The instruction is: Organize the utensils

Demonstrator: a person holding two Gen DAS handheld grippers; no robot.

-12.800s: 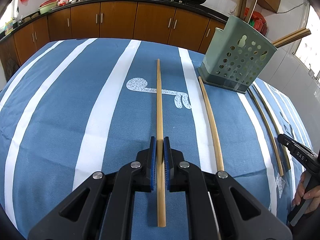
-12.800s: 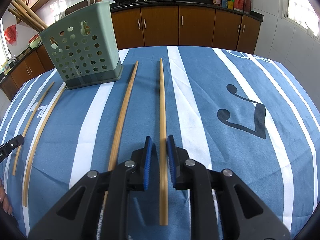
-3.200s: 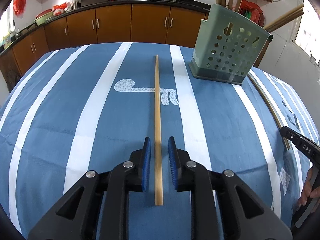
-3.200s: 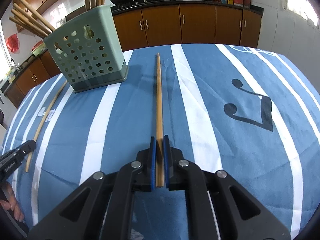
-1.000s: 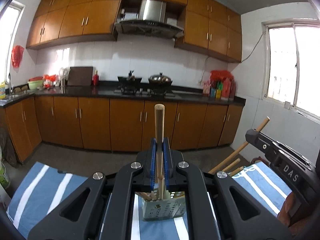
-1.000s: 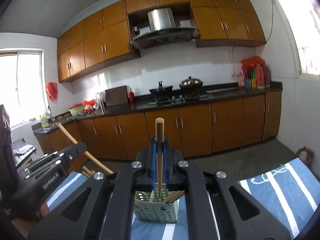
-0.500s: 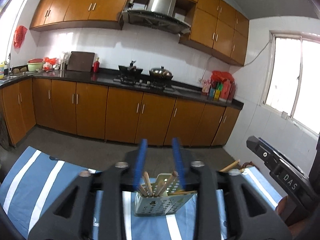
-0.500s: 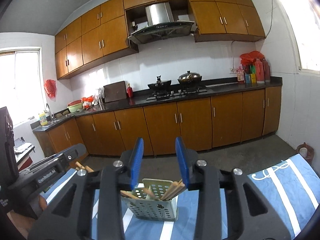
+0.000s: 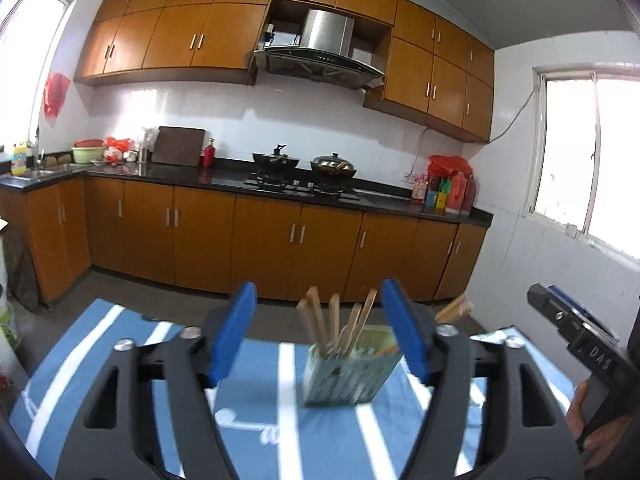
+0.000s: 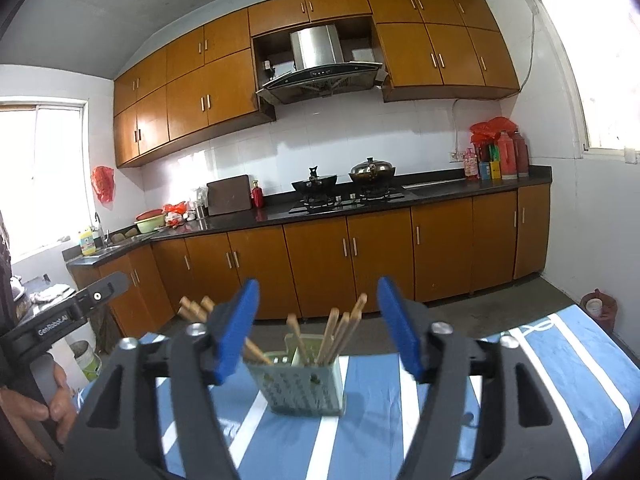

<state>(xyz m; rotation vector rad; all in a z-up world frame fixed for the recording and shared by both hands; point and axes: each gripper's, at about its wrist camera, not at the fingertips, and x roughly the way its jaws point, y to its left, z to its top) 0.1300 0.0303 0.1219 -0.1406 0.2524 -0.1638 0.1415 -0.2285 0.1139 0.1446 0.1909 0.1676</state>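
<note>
My left gripper has its blue pads well apart and its jaws are opening; nothing is held between them. My right gripper is in the same condition: jaws opening, nothing gripped.

The green perforated utensil holder stands upright on the blue-and-white striped tablecloth, seen through the gap of each gripper but beyond the pads and not touching them. Wooden chopsticks stand inside it, leaning apart in several directions, their upper ends above the rim. From the right wrist view, a few more lean out toward the holder's left side.

Each gripper appears at the edge of the other's view, with a hand on its handle.
</note>
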